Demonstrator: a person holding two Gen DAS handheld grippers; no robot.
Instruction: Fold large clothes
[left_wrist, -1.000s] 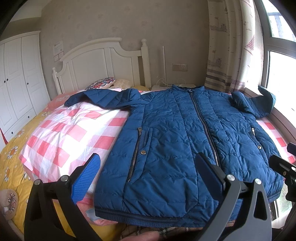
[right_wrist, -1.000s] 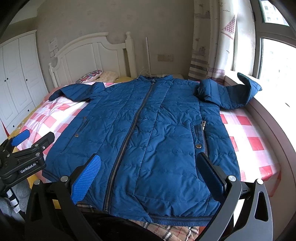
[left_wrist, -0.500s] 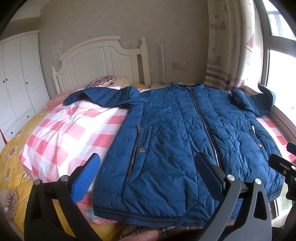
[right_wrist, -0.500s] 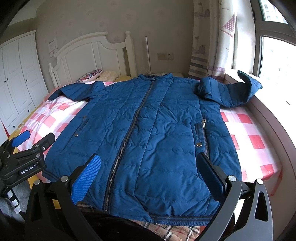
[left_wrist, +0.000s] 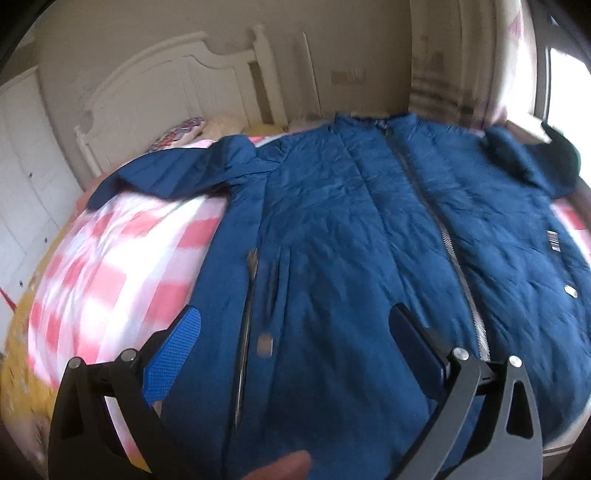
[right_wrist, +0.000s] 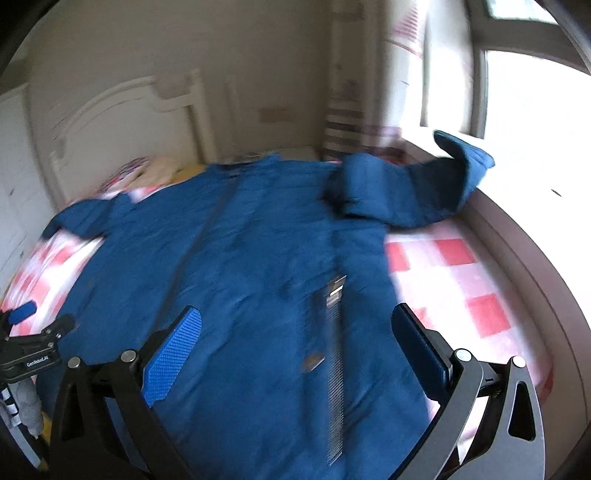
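Observation:
A large blue quilted jacket (left_wrist: 351, 229) lies spread front-up on the bed, zipper closed; it also shows in the right wrist view (right_wrist: 258, 266). Its left sleeve (left_wrist: 173, 173) stretches over the pink checked quilt. Its right sleeve (right_wrist: 406, 192) is bent up against the window sill. My left gripper (left_wrist: 295, 332) is open and empty above the jacket's left pocket area. My right gripper (right_wrist: 295, 332) is open and empty above the right pocket zipper (right_wrist: 334, 332). The left gripper (right_wrist: 33, 347) also shows at the left edge of the right wrist view.
The bed has a pink and white checked quilt (left_wrist: 110, 266) and a white headboard (left_wrist: 177, 85). Pillows (left_wrist: 184, 129) lie at the head. A white wardrobe (left_wrist: 22, 177) stands left. A window sill (right_wrist: 535, 229) and curtain (right_wrist: 354, 110) border the right side.
Both grippers have moved forward and lower over the jacket, which now fills more of each view. Both views are motion-blurred. The jacket has not moved.

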